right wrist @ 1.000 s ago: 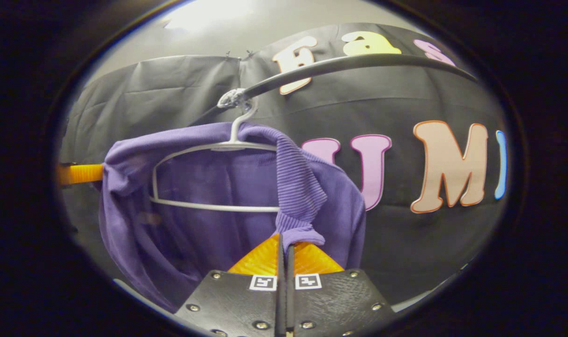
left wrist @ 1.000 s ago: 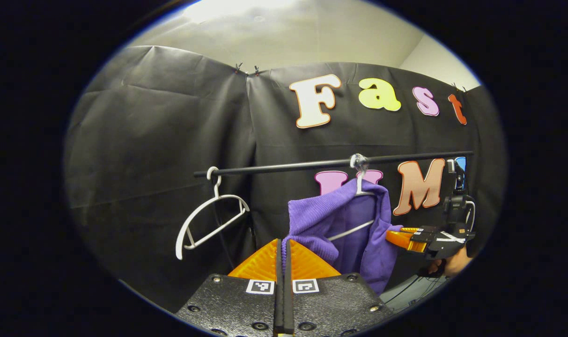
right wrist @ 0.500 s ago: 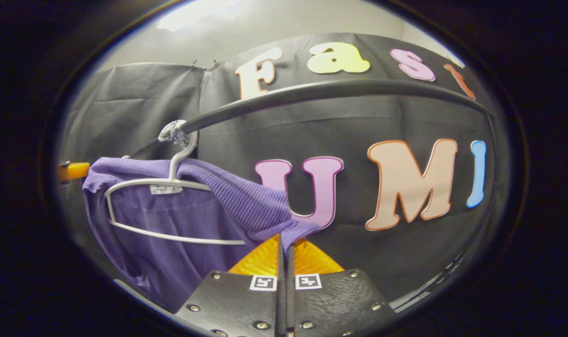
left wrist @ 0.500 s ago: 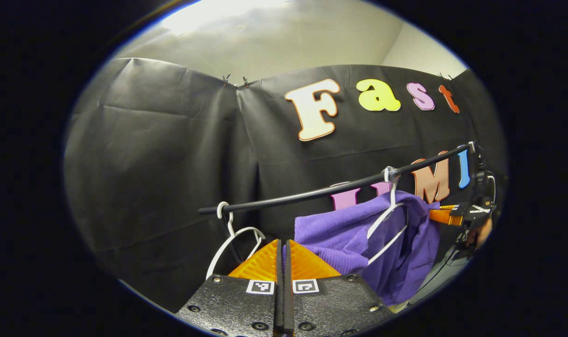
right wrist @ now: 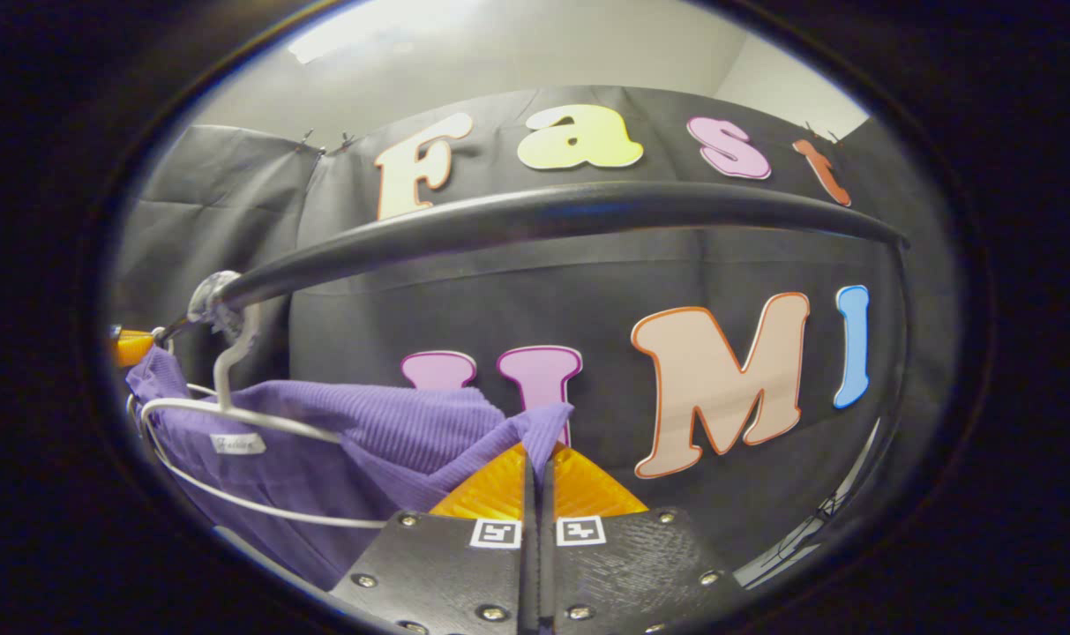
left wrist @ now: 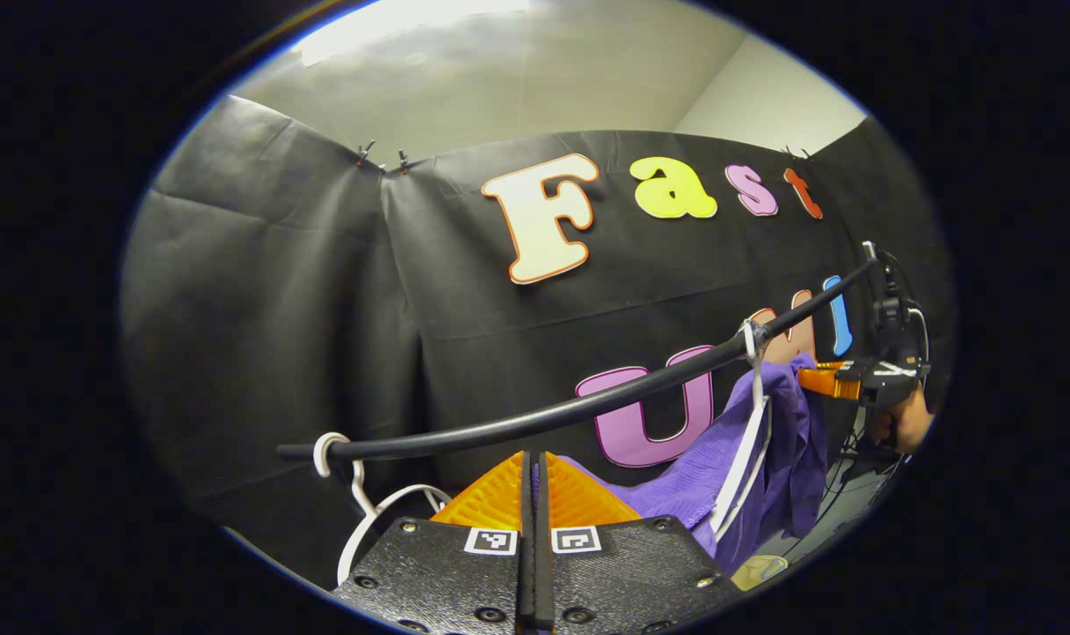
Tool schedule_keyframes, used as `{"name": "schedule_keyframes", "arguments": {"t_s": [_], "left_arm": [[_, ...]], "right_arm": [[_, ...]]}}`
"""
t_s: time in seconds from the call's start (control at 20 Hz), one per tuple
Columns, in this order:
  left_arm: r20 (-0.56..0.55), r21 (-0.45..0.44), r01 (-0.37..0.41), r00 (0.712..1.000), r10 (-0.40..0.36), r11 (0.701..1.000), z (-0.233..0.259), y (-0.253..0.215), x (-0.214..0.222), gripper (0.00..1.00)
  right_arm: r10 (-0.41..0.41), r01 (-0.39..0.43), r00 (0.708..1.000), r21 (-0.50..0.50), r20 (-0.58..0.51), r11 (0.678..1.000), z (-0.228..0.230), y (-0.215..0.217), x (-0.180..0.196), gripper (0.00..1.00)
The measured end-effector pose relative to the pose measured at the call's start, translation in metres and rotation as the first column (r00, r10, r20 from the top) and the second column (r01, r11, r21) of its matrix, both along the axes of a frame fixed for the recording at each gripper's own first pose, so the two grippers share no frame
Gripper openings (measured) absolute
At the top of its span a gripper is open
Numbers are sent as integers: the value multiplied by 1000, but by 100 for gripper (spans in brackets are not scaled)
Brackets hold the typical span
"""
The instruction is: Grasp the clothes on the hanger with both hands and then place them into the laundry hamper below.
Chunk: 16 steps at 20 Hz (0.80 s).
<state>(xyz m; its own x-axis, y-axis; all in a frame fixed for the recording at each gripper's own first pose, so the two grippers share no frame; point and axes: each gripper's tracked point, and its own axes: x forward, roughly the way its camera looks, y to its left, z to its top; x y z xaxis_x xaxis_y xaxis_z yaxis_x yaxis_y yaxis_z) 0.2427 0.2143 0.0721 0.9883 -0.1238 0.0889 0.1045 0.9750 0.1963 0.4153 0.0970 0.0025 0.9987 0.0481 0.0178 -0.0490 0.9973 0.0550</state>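
A purple knit garment (left wrist: 676, 489) hangs over a white hanger (left wrist: 742, 463) on the black rail (left wrist: 535, 419). My left gripper (left wrist: 533, 459) is shut on one edge of the garment at the bottom of the left gripper view. Far right in that view, the right gripper (left wrist: 817, 377) pinches the garment's other edge, with a hand (left wrist: 907, 423) behind it. In the right gripper view the purple garment (right wrist: 385, 450) stretches from the white hanger (right wrist: 235, 423) to my right gripper (right wrist: 535, 450), which is shut on its corner. The left gripper's tip (right wrist: 130, 346) shows at the far left.
An empty white hanger (left wrist: 358, 507) hangs at the rail's left end. The black rail (right wrist: 535, 216) arcs close above my right gripper. Cables (left wrist: 852, 476) run down at the lower right, beside a pale object (left wrist: 758, 571).
Both grippers have moved apart and lower, pulling the garment sideways off the hanger's shoulders. The rail now looms closer in both views, and the hanger has swung and tilted.
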Motion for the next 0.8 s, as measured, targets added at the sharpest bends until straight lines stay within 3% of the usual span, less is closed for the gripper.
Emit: {"name": "schedule_keyframes", "arguments": {"t_s": [0.35, 0.5, 0.8], "left_arm": [[-12, -8, 72, 997, -72, 997, -26, -3, 37, 0], [-79, -62, 87, 993, -92, 994, -57, -8, 52, 0], [-119, -142, 43, 991, -60, 989, -105, 5, 49, 0]], "right_arm": [[-75, 75, 997, 62, -1, 995, -25, -7, 37, 0], [-75, 78, 996, 64, -50, 995, -52, -4, 53, 0], [-71, 82, 991, 94, -113, 992, -81, -9, 62, 0]]}}
